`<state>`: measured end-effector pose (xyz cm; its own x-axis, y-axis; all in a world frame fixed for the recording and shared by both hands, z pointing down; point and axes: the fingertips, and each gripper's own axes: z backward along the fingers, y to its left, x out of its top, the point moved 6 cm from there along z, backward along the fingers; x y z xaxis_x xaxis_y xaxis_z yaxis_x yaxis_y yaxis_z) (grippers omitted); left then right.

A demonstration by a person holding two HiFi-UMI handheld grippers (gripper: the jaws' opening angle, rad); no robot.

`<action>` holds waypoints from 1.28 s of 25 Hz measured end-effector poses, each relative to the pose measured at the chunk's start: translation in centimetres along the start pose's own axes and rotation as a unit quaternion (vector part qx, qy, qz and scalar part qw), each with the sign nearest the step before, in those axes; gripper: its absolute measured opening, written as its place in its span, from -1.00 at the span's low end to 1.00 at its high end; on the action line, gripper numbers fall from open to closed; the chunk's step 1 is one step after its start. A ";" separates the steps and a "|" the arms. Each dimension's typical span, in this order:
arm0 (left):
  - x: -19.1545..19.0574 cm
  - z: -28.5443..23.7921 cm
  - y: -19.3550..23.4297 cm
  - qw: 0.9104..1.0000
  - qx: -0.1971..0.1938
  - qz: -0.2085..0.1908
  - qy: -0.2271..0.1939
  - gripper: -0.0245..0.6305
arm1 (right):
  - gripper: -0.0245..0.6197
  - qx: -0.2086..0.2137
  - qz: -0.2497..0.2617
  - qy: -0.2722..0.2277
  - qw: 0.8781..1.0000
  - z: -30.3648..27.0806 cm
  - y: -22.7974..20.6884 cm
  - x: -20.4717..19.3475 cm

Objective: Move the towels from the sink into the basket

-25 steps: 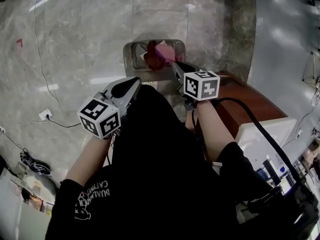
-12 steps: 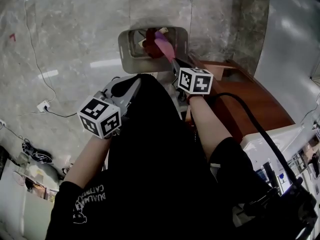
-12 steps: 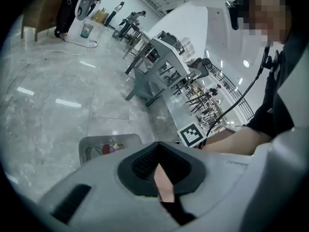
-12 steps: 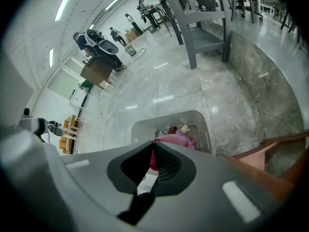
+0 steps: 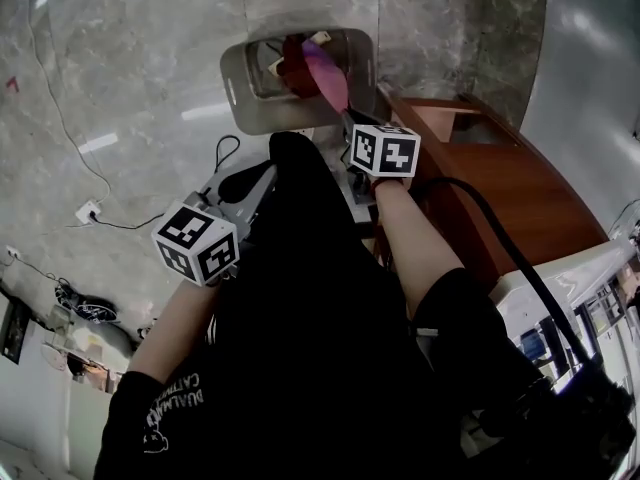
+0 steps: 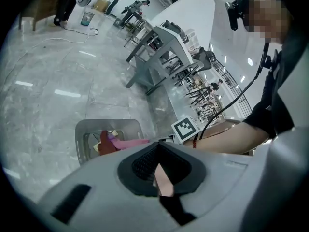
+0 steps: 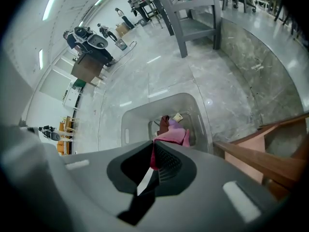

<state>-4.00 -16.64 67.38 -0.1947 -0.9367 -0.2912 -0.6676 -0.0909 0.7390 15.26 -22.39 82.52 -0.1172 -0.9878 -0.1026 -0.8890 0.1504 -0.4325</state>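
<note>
Your right forearm reaches straight ahead, and the right gripper (image 5: 347, 120) tips steeply down over the grey basket (image 5: 238, 100) on the marble floor (image 5: 130, 88). Its fingers are clamped on the pink towel (image 5: 326, 68), which hangs from the tips into the basket opening, above a dark red towel (image 5: 293, 54) already inside.

Your left arm is bent by your side. The left gripper (image 5: 272, 171) sits well short of the basket and aims toward it at a shallower angle, with its fingers pressed together on nothing.

The right gripper view confirms the pinch: pink cloth sits between the pads at the tips (image 7: 153, 148) and drapes over the basket's middle. It also shows a pale item (image 7: 177, 116) beside the dark red towel.

The left gripper view gives a side look: the pink towel (image 6: 130, 142) stretches from the right gripper's marker cube (image 6: 186, 128) across the basket rim (image 6: 81, 134). A wooden unit (image 5: 500, 188) stands just right of the basket.
</note>
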 end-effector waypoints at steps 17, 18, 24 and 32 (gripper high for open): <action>-0.8 2.9 -3.2 0.998 -0.029 -0.060 -0.009 -0.93 | -0.73 -0.005 -0.039 -0.051 0.998 5.7 2.6 -1.4; -0.5 3.5 -3.6 0.997 -0.032 -0.068 -0.016 -0.93 | -0.78 -0.004 -0.039 -0.064 0.997 6.7 3.3 -1.3; 1.4 8.2 -6.3 0.993 -0.050 -0.074 -0.077 -0.93 | -0.91 0.012 -0.042 -0.149 0.988 14.4 8.3 -1.6; 4.3 17.1 -13.7 0.971 -0.130 -0.133 -0.149 -0.93 | -0.92 0.107 -0.041 -0.333 0.936 27.8 17.2 -1.7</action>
<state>-8.02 -13.59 45.61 -0.2641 -0.7326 -0.6274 -0.5266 -0.4355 0.7301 12.49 -17.00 50.36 0.3122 -0.7629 -0.5662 -0.7656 0.1509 -0.6254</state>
